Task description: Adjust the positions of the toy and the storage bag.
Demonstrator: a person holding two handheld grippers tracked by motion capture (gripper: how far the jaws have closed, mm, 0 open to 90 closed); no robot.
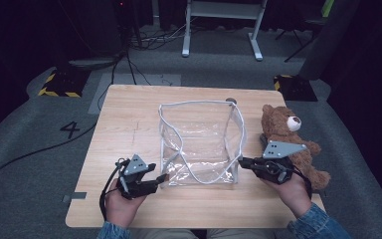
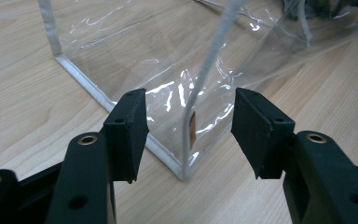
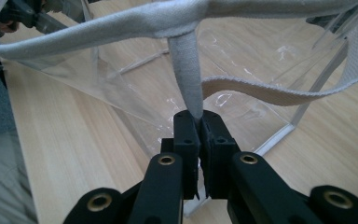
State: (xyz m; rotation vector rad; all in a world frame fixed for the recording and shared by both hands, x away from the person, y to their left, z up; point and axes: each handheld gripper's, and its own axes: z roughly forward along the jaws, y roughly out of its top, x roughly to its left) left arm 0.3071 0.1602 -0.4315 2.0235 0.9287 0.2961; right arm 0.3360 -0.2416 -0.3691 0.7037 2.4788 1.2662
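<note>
A clear bag (image 1: pixel 199 144) with white trim stands open at the middle of the table (image 1: pixel 124 114). Its 2 white straps (image 1: pixel 179 144) droop down inside it.

The left gripper (image 1: pixel 160 178) sits at about 7 o'clock from the bag, held in the left hand (image 1: pixel 122 206), its tips just beside the bag's near left corner. In the left gripper view its jaws are spread wide, nothing between them touching either pad; the bag's vertical corner seam (image 2: pixel 186 140) stands in the gap, clear of both jaws.

The right gripper (image 1: pixel 242 162) is at about 4 o'clock from the bag, held in the right hand (image 1: pixel 293 191), its tips at the bag's near right edge. In the right gripper view its jaws are pressed together on a strip of white trim (image 3: pixel 186 70) that runs up from the tips to the bag's rim band (image 3: pixel 121 25).

A brown bear (image 1: pixel 291 142) lies at 3 o'clock from the bag, near the table's right edge, its head toward the far side. The right gripper's grey plate (image 1: pixel 281 148) overlaps it in the high view.
</note>
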